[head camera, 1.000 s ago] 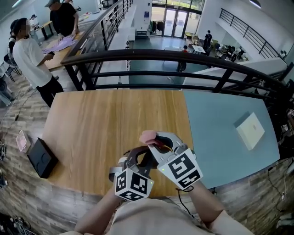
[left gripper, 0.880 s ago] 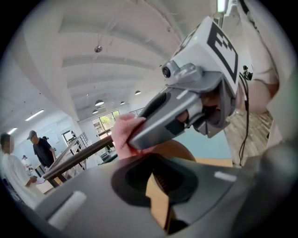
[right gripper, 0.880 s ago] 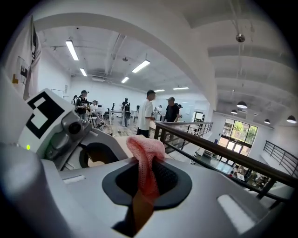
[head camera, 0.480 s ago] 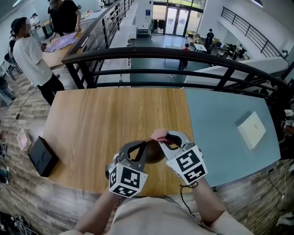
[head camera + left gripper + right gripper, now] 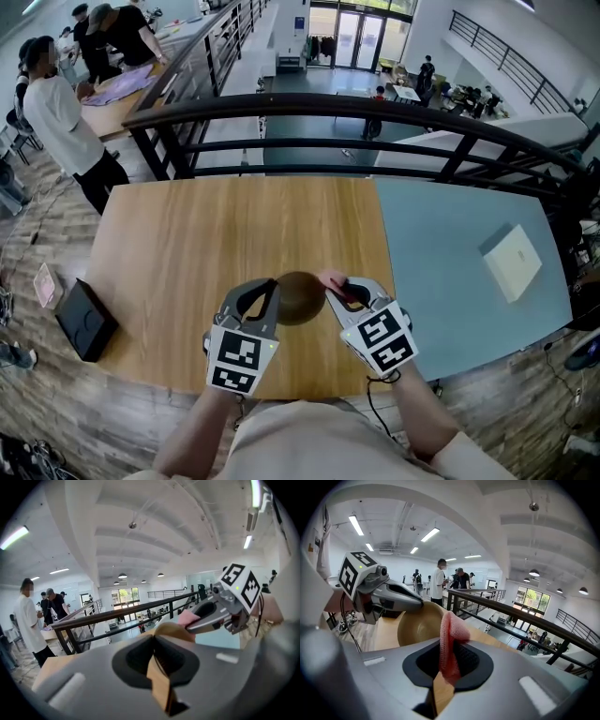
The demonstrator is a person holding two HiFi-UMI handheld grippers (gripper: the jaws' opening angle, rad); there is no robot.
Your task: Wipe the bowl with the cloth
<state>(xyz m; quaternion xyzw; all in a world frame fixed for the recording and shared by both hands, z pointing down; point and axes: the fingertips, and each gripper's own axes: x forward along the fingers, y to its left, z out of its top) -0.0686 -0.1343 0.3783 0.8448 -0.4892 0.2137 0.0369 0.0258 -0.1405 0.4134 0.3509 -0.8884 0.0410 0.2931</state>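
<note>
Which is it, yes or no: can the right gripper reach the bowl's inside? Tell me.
Probably yes: the left gripper holds the bowl with its hollow toward the right gripper, nothing between it and the pink cloth.

People [image 5: 58, 108] are standing at a long wooden table [image 5: 114, 119] on a bright open-plan workspace's mezzanine, where a black metal railing [image 5: 375, 111] is running above a lobby with glass entrance doors [image 5: 361, 42].

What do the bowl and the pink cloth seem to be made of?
The bowl: probably wood or bamboo, smooth with a soft sheen; its inside is even tan-brown, no bright glare. The cloth: soft knitted or mesh fabric; a fine open weave shows, and it folds limply.
</note>
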